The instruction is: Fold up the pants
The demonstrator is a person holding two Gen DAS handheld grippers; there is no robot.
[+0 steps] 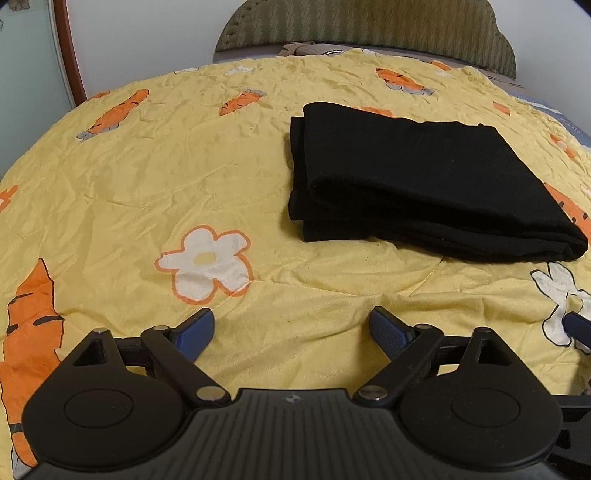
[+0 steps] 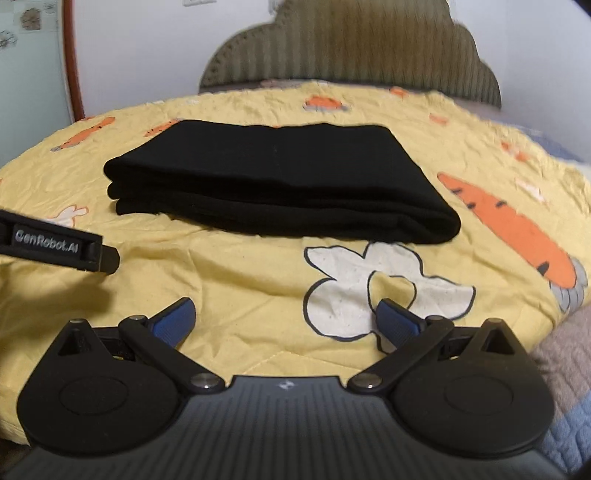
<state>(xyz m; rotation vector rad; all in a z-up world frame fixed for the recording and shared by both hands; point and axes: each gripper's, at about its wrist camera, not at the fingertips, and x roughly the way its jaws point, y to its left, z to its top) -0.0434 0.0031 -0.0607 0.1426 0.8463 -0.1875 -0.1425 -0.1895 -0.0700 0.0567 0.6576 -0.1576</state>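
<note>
The black pants (image 1: 417, 184) lie folded into a thick rectangular stack on the yellow quilt, right of centre in the left wrist view and at mid-frame in the right wrist view (image 2: 280, 181). My left gripper (image 1: 291, 325) hovers open over bare quilt, well short of the stack, with nothing between its blue pads. My right gripper (image 2: 286, 317) is open too, above a white rabbit print, a short way in front of the stack. The left gripper's black finger (image 2: 59, 247) shows at the left edge of the right wrist view.
The yellow quilt (image 1: 147, 184) with carrot, flower and rabbit prints covers the bed. A padded green headboard (image 1: 369, 29) stands at the far side against a white wall. A grey and blue blanket (image 2: 565, 387) shows at the bed's near right edge.
</note>
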